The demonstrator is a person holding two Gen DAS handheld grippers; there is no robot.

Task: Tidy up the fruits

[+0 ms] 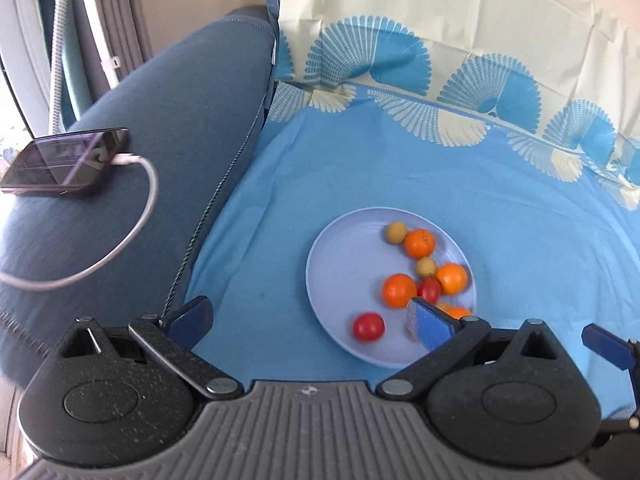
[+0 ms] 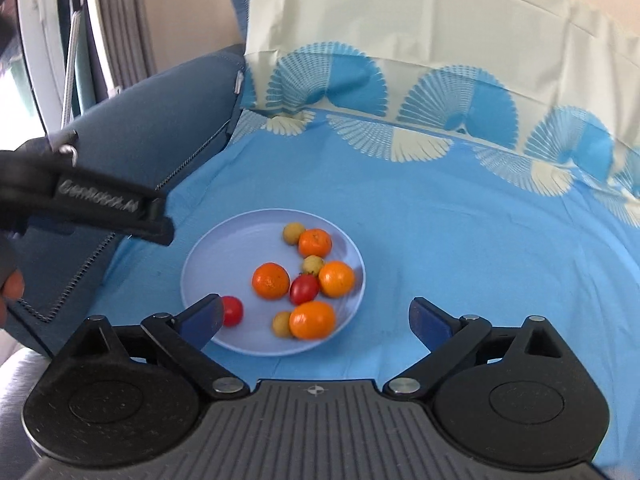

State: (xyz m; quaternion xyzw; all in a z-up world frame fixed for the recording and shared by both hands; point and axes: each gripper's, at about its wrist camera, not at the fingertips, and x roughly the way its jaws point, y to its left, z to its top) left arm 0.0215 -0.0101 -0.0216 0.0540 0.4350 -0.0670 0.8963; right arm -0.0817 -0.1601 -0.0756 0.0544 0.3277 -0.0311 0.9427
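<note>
A pale blue plate (image 1: pixel 340 256) (image 2: pixel 224 248) lies on the blue cloth and holds several fruits: oranges (image 1: pixel 399 290) (image 2: pixel 271 281), red tomatoes (image 1: pixel 368 326) (image 2: pixel 304 289) and small tan fruits (image 1: pixel 396 233) (image 2: pixel 294 233). My left gripper (image 1: pixel 308 320) is open and empty, its right finger over the plate's near rim. My right gripper (image 2: pixel 316 322) is open and empty, just short of the plate's near edge, with the nearest orange (image 2: pixel 312 320) between its fingers in view. The left gripper's body (image 2: pixel 80 204) shows at the left in the right wrist view.
A blue sofa arm (image 1: pixel 160 140) rises left of the cloth, with a phone (image 1: pixel 64 166) and its white cable (image 1: pixel 132 220) on it. A cream and blue patterned cloth (image 1: pixel 440 20) hangs behind. Curtains and a window stand at far left.
</note>
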